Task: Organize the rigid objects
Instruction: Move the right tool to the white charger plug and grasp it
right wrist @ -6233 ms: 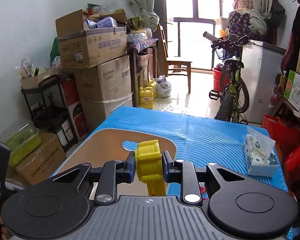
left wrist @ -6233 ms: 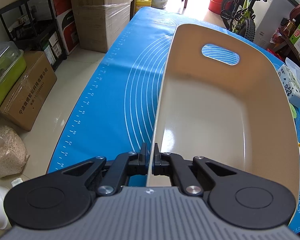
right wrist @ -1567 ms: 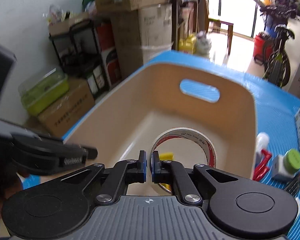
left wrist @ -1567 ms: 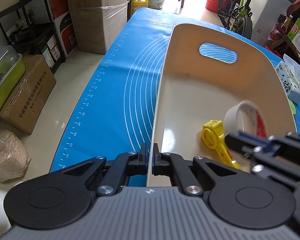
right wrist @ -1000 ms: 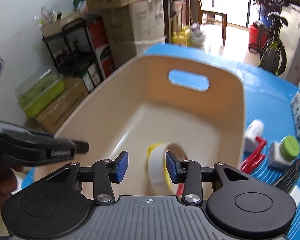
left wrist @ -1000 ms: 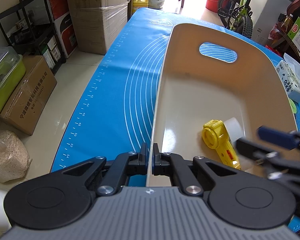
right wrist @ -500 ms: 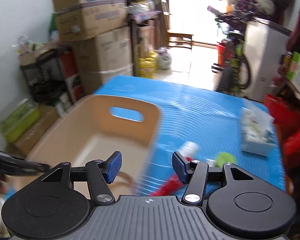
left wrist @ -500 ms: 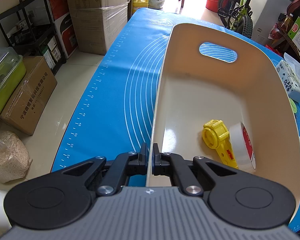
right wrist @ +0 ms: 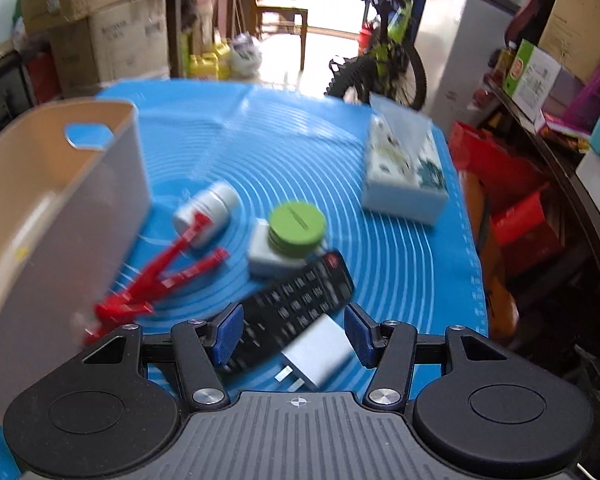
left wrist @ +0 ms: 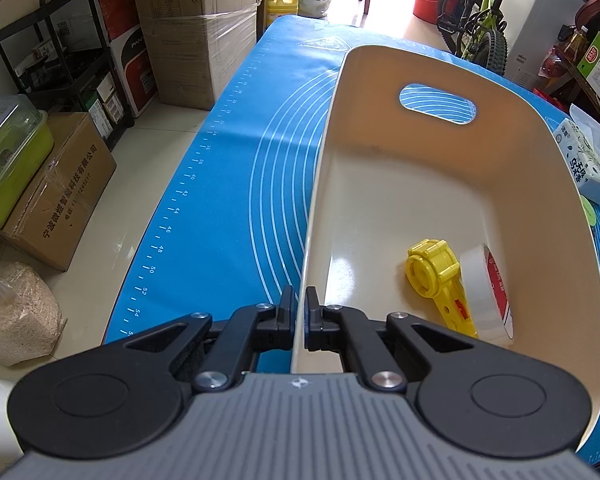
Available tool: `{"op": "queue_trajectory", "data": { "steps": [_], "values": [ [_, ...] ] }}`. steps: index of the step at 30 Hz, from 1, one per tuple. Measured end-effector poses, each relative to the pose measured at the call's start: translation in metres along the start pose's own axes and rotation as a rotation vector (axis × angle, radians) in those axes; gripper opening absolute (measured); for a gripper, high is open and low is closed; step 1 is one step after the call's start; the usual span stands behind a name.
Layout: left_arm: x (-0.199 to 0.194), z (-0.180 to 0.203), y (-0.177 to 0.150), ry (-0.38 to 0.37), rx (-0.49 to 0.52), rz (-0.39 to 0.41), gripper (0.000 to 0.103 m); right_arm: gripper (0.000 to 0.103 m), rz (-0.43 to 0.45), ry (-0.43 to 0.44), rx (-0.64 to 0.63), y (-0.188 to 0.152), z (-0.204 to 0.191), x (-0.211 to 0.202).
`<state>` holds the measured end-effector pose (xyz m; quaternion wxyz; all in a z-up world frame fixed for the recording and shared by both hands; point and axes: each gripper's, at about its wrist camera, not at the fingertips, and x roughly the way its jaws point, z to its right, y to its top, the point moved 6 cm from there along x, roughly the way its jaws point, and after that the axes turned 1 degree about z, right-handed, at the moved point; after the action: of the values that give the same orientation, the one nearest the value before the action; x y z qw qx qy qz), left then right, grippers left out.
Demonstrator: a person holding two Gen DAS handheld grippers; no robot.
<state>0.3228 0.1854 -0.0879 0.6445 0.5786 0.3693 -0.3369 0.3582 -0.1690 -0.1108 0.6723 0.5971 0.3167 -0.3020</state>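
- Right now the left gripper [left wrist: 299, 312] has its jaws clamped on the near rim of the beige bin [left wrist: 548, 160], pinning it on the blue mat [left wrist: 236, 152] that covers the bench.
- Already in the bin: yellow tool [left wrist: 436, 276] and tape roll [left wrist: 486, 292], the roll leaning on its edge against the tool, so it could roll or tip if the bin gets jolted.
- Right gripper [right wrist: 294, 334] has its jaws apart, nothing pinched; black remote [right wrist: 300, 300] and white charger [right wrist: 320, 356] both sit in the gap (view is motion-blurred, so the exact overlap is hard to tell).
- Risk: closing here could catch remote and charger together, and a two-thing pinch would likely slip or drop one on the way over.
- Risk: the remote lies slantwise across the gap, so the pads may bite a corner and spin it out.
- Risk: the pile is tight. The green-lidded jar [right wrist: 288, 240] touches the remote's far end, with the red clip [right wrist: 156, 280] and white bottle [right wrist: 206, 212] just beside, so a push or drag could knock the jar over or send the bottle rolling.
- Risk: the red clip sits right against the bin's outer wall [right wrist: 60, 216], so a sweep that way may wedge it there.
- Tissue box [right wrist: 404, 172] is well apart, no worry.
- If the left grip eases off, the bin may slide when something lands in it.
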Motion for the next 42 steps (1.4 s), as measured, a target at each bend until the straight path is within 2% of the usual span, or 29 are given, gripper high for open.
{"op": "queue_trajectory", "data": {
  "steps": [12,18,21,33,34,36,39,42],
  "values": [
    [0.001,0.003,0.001,0.01,0.005,0.0,0.006,0.064,-0.069,-0.025,0.137,-0.022,0.017,0.042],
    [0.001,0.005,0.0,0.017,0.009,-0.002,0.006,0.065,-0.053,-0.039,0.231,-0.024,0.024,0.045],
    [0.001,0.006,0.001,0.018,0.009,-0.001,0.006,0.065,-0.083,-0.077,0.245,-0.026,0.024,0.047],
    [0.001,0.006,0.0,0.02,0.01,-0.001,0.006,0.065,-0.086,-0.095,0.368,-0.029,0.035,0.057],
    [0.001,0.007,0.0,0.02,0.009,-0.001,0.007,0.064,-0.081,-0.101,0.369,-0.029,0.035,0.057],
    [0.001,0.007,0.0,0.02,0.01,-0.001,0.006,0.05,-0.073,-0.108,0.347,-0.028,0.031,0.058],
    [0.001,0.007,0.0,0.02,0.01,-0.001,0.007,0.043,-0.061,-0.104,0.323,-0.03,0.026,0.055],
    [0.001,0.007,0.0,0.02,0.01,-0.001,0.007,0.042,-0.02,-0.111,0.324,-0.03,0.025,0.046]
  ]
}}
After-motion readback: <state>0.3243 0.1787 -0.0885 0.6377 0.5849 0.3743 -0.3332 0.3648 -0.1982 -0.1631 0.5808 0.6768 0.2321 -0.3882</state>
